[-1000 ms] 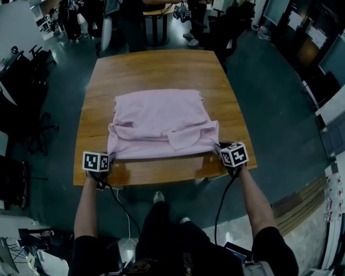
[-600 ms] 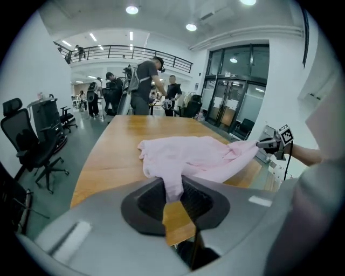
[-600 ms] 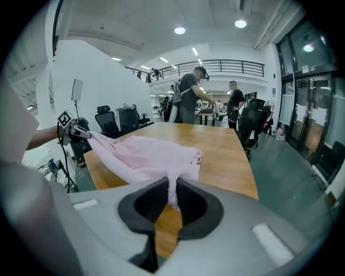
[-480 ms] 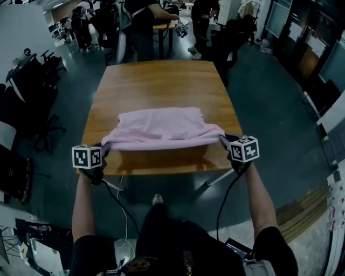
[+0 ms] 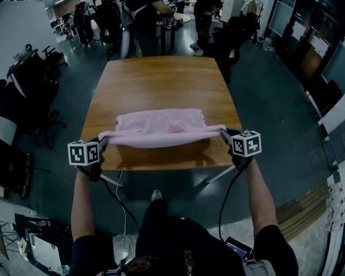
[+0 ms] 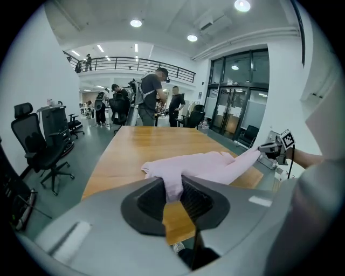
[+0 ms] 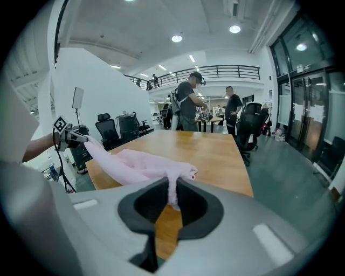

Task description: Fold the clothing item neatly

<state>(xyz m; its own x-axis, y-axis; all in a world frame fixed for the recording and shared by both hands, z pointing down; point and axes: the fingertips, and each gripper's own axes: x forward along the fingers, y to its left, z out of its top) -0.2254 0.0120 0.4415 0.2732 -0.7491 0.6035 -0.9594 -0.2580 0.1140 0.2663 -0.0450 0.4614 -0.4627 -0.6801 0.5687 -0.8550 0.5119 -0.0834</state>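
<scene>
A pale pink garment is stretched across the near part of the wooden table, its near edge lifted off the wood and its far part still resting on it. My left gripper is shut on the garment's near left corner. At the other end, my right gripper is shut on the near right corner. Both grippers hang over the table's near edge at about the same height, with the cloth pulled taut between them. In the left gripper view the right gripper shows at the cloth's other end.
Office chairs stand along the table's left side. Several people and another table stand beyond the far end. A cable hangs from the left gripper toward the floor. Glass doors line the right wall.
Both grippers have risen with the garment's near edge, lifting it off the table. The flat cloth now hangs as a taut band between them, with less of it lying on the wood.
</scene>
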